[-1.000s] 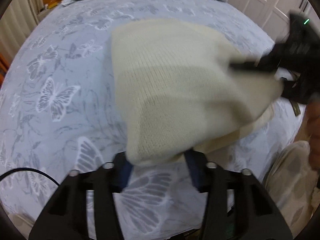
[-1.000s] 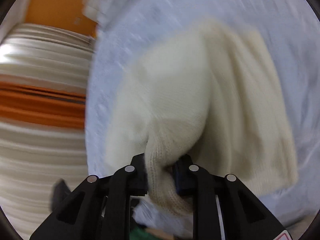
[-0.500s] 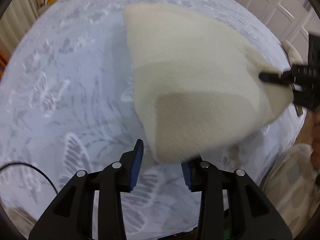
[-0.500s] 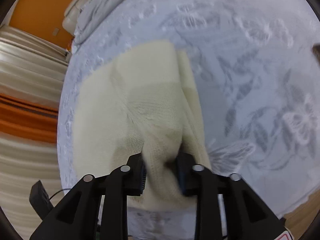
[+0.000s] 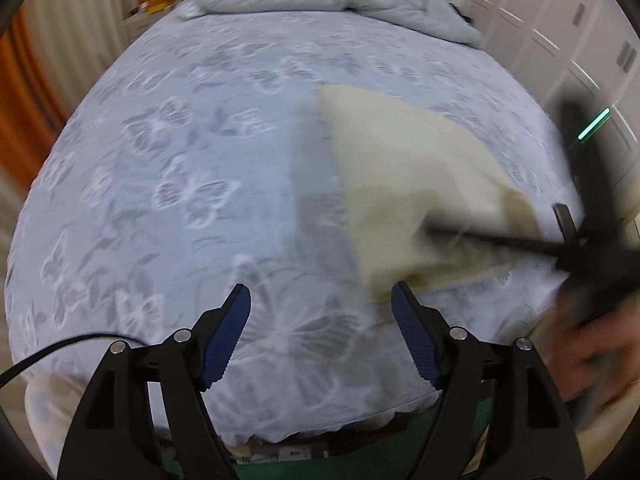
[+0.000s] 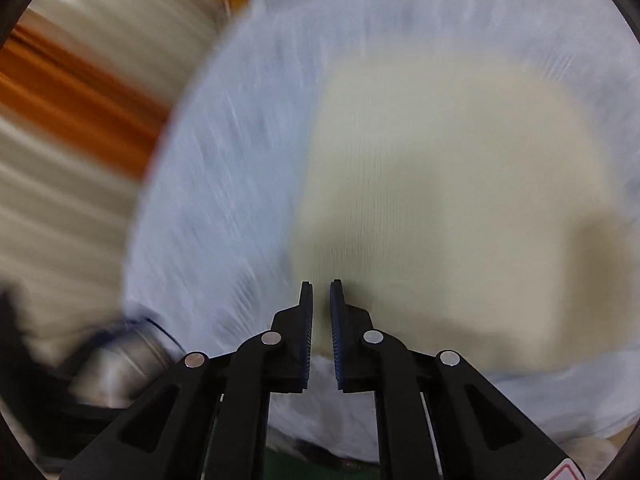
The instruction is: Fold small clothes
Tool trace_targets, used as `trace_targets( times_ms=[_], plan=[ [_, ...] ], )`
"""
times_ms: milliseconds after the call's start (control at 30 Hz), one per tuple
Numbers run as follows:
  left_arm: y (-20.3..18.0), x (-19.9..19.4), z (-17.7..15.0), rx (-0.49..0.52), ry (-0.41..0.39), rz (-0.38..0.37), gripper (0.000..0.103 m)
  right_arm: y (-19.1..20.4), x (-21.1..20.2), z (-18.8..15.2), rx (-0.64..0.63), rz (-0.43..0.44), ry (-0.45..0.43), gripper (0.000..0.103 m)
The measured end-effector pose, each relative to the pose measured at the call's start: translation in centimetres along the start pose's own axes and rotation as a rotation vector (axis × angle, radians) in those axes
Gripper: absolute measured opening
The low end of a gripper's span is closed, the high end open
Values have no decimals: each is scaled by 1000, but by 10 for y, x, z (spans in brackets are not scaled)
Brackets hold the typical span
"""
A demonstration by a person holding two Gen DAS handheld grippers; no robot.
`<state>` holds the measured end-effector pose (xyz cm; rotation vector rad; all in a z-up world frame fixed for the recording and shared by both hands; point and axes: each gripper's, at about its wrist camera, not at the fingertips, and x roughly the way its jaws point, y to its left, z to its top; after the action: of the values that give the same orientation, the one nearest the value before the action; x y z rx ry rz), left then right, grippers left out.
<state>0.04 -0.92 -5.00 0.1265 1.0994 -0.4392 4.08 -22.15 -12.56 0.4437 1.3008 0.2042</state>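
Cream garment [image 5: 404, 184]: soft matt knit cloth. Bedspread [image 5: 208, 168]: pale blue woven cloth, matt, butterfly pattern with slight sheen. Left gripper [image 5: 320, 312]: matt black plastic frame, ridged blue rubbery pads [image 5: 226, 340], shiny metal pins. Right gripper [image 6: 321, 296]: same build.

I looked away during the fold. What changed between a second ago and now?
Both grippers let go of the cream knit: the left gripper has just opened and drawn back, the right gripper slipped off and closed empty. The garment stays on the butterfly bedsheet.
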Motion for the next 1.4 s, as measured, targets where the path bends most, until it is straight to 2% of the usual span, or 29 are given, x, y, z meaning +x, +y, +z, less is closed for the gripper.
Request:
trace_targets(
  times_ms=[33,67,133,200,233,300,333,400,433,467,533,600,733,800,833,867,900,933,1033,1167,1233,1300,1400],
  plan=[
    [6,0,0,-13,2,6,71,-3,34,-6,-25,-85,70,0],
    [11,0,0,-27,4,15,71,-6,43,-10,-8,-78,67,0],
    [17,-1,-1,-39,4,15,71,-13,21,-7,75,-20,35,0],
    [19,-3,-1,-44,-5,14,71,-12,-18,-2,98,-12,-60,1],
    [19,-3,-2,-45,-7,10,71,-14,-50,2,87,-39,-144,1],
    [11,-1,1,-37,-7,-8,72,-22,-82,3,103,-91,-218,1],
    [8,1,2,-30,-6,-15,72,-38,-91,5,134,-136,-234,3],
    [-5,2,7,-11,-14,-32,72,-73,-82,7,186,-227,-192,0],
    [-10,3,9,-2,-20,-38,72,-98,-62,5,209,-308,-124,0],
    [-17,3,12,9,-28,-46,72,-122,-40,0,245,-279,-48,0],
    [-28,4,17,22,-32,-49,72,-132,-47,-2,317,-200,-82,0],
    [-37,6,21,37,-33,-65,72,-121,-70,4,328,-185,-150,0],
    [-54,13,28,59,-28,-75,76,-102,-93,22,260,-221,-228,18],
    [-63,18,32,80,-22,-73,76,-109,-89,26,246,-259,-228,18],
    [-68,20,34,87,-21,-67,76,-116,-75,27,249,-278,-190,16],
    [-70,21,34,90,-22,-68,76,-116,-58,28,252,-295,-150,10],
    [-72,23,35,89,-26,-68,76,-127,-46,26,244,-299,-136,10],
    [-73,25,36,87,-27,-64,76,-129,-40,24,227,-292,-166,9],
    [-77,31,38,85,-16,-62,76,-124,-49,32,233,-294,-152,10],
    [-83,42,39,95,0,-49,76,-118,-75,22,251,-254,-200,11],
    [-85,47,40,94,11,-46,76,-119,-85,16,276,-232,-223,20],
    [-86,52,41,94,18,-42,76,-122,-84,10,287,-241,-222,37],
    [-89,60,42,91,31,-37,76,-130,-67,7,307,-197,-185,39]
  ],
)
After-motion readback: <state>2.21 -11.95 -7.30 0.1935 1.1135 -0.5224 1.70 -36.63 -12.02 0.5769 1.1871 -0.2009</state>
